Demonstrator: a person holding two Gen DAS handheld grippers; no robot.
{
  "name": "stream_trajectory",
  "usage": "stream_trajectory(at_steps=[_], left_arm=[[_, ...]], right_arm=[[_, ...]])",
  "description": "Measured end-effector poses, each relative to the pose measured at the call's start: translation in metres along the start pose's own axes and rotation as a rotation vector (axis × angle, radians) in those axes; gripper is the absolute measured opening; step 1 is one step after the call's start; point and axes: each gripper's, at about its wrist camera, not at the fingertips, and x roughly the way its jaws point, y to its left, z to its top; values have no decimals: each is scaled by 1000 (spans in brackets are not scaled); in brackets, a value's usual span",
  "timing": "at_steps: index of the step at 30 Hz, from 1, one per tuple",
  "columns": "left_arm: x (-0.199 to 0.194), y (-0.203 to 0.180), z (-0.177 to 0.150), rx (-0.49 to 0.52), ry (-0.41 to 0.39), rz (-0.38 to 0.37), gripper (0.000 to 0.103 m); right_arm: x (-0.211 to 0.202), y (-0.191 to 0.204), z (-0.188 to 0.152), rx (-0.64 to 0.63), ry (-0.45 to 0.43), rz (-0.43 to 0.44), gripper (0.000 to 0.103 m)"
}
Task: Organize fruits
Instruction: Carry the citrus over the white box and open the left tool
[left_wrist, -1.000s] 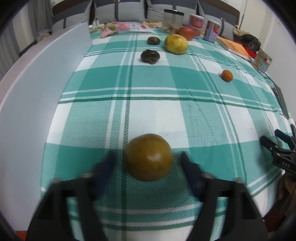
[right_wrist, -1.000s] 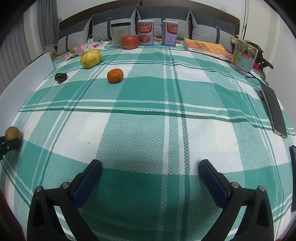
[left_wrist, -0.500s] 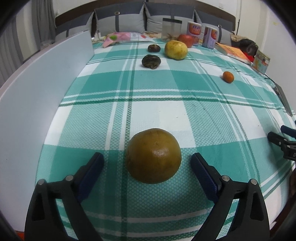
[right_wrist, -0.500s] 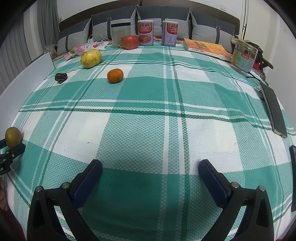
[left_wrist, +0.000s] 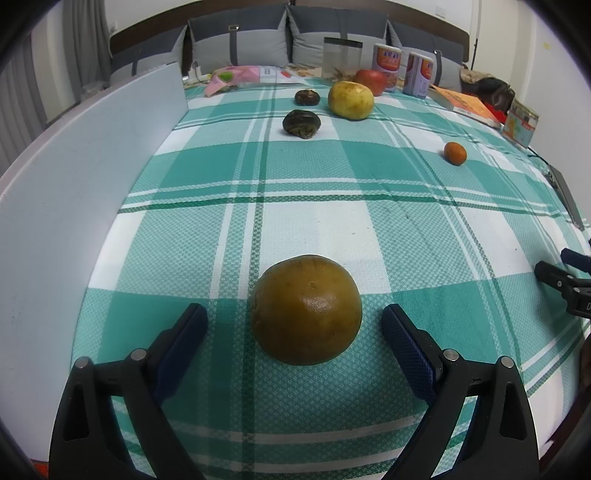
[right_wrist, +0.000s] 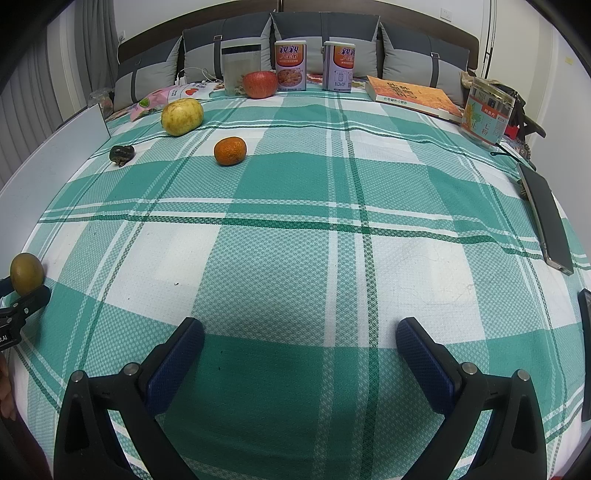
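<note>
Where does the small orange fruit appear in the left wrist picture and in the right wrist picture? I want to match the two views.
Left wrist view: the orange fruit lies far right, upper part, alone on the checked cloth.
Right wrist view: the orange fruit lies left of centre, upper part, nearer the camera.
Shared landmark: the yellow fruit, which sits beyond and to the left of it in both views.

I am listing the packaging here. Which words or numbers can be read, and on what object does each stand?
"親親": left can, top of its label.
Right can: label too blurred to read.
Orange book: cover characters too blurred.
Clear jar: label characters too small to read.
Pink packet: nothing legible.
</note>
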Motion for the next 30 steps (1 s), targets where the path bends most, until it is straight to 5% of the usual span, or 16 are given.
stream_trajectory(at_steps=[7, 12, 17, 19, 20, 24, 26, 30], left_arm=[[-1, 3, 2, -2, 21, -27, 96], [-16, 32, 9, -125, 61, -231, 96], [-14, 10, 19, -11, 78, -173, 93], [-11, 1, 18, 36, 90, -146, 64], [-9, -2, 16, 52, 105, -113, 49], [-8, 5, 14, 6, 104, -129, 49], [-10, 7, 14, -4, 115, -126, 49], [-13, 14, 12, -33, 131, -134, 49]], right_arm=[[0, -1, 0, 0, 0, 0, 103], [0, -1, 0, 0, 0, 0, 103], [1, 0, 0, 2, 4, 2, 103], [3, -2, 7, 0, 27, 26, 103], [4, -6, 16, 22, 42, 65, 103], [16, -13, 78, 121, 64, 195, 99], [32, -6, 113, 139, 92, 243, 85], [66, 18, 157, 129, 161, 259, 77]])
